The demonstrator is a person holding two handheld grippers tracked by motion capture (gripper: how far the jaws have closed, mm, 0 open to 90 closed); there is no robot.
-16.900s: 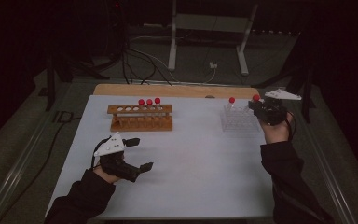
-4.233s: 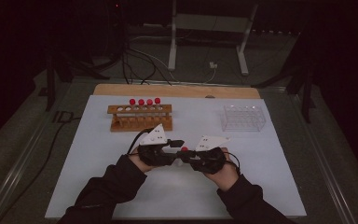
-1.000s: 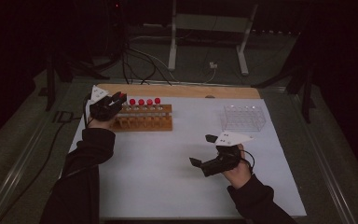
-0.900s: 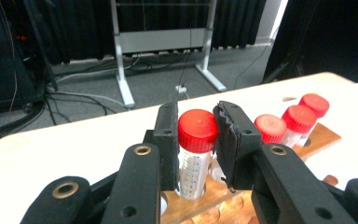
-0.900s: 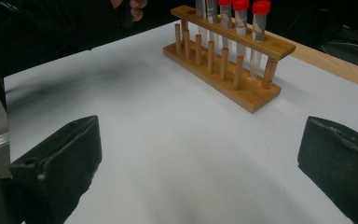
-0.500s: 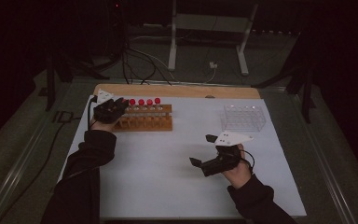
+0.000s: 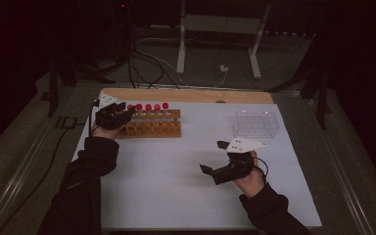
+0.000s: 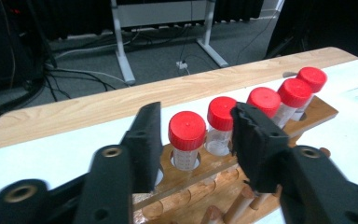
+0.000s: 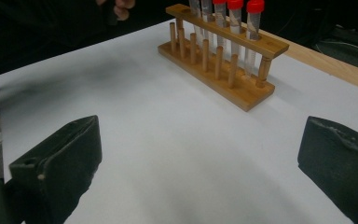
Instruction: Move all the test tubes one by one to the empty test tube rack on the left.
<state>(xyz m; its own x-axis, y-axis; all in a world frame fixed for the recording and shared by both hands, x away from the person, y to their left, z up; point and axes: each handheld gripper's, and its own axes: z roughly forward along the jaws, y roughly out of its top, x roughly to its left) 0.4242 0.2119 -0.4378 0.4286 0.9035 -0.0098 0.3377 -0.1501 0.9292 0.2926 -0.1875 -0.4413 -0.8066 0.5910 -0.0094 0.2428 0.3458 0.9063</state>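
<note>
A wooden rack (image 7: 152, 128) at the table's back left holds a row of several clear tubes with red caps. My left gripper (image 7: 127, 113) is at the rack's left end. In the left gripper view its jaws have just been opening and stand apart on either side of the leftmost tube (image 8: 186, 133), with a gap at each side of the cap. The tube stands upright in its hole in the rack (image 8: 214, 172). My right gripper (image 7: 214, 157) hovers over the table's front right, open and with nothing between its pads (image 9: 70, 154). It faces the rack (image 9: 242, 95).
A clear plastic rack (image 7: 254, 123) stands at the back right. A strip of bare wood (image 7: 186, 95) runs along the table's far edge. Metal stand legs and cables lie on the floor beyond.
My left gripper has let go of the leftmost tube, which now stands at the rack's left end, and its jaws have spread. The right hand has kept still.
</note>
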